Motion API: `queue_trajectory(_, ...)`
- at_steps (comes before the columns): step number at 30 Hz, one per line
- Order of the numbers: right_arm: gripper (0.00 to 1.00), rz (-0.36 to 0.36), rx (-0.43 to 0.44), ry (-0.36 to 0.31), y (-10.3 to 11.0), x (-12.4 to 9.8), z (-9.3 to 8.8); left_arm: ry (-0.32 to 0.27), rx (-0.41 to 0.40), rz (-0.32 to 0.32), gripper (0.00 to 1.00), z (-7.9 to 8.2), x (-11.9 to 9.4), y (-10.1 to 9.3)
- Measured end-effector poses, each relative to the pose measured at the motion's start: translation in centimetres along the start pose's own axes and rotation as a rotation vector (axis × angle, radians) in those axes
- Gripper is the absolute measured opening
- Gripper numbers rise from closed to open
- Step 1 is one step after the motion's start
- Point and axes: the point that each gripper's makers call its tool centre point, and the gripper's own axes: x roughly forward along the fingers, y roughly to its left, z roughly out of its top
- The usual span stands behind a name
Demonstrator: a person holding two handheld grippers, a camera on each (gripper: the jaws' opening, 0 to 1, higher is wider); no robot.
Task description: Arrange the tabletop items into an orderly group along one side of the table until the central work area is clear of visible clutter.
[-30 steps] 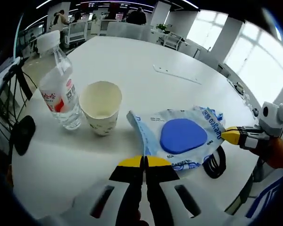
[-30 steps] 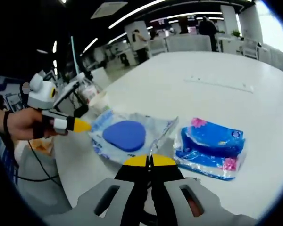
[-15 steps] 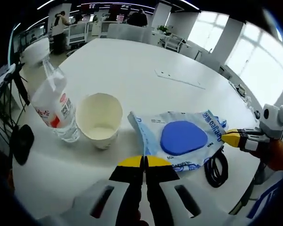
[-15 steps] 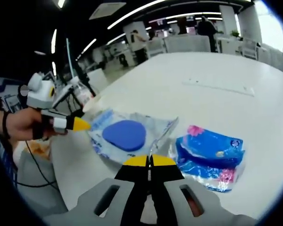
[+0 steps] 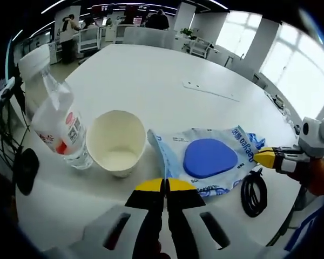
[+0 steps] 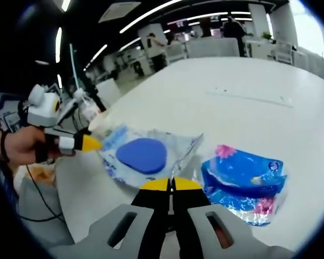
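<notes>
Left gripper view, left to right: water bottle (image 5: 58,127) tilted, near worktop (image 5: 151,75) edge. Paper cup (image 5: 116,142) upright just beside bottle, apart from clear pouch with blue pad (image 5: 207,157). Left tongs (image 5: 164,185) pinched closed on pouch's near edge. Right tongs (image 5: 263,156) closed on pouch's opposite end. Black cable coil (image 5: 253,192) just beside pouch, at worktop edge.

Right gripper view: hand (image 6: 17,147) holds left tongs. Right tongs (image 6: 170,184) closed on pouch corner. Blue floral packet (image 6: 244,182) lies flat just beside pouch.
</notes>
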Motion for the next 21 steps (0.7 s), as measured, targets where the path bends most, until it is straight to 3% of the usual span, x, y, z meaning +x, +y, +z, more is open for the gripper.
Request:
queue_trajectory(16, 0.00, -0.022, 0.036, 0.034, 0.4, 1.5, -2.0, 0.013, -0.065, 0.023, 0.00, -1.5, 1.5, 1.4)
queue_trajectory(21, 0.00, -0.031, 0.060, 0.036, 0.1, 1.8, -2.3, -0.013, -0.100, 0.021, 0.00, -1.5, 1.8, 1.6)
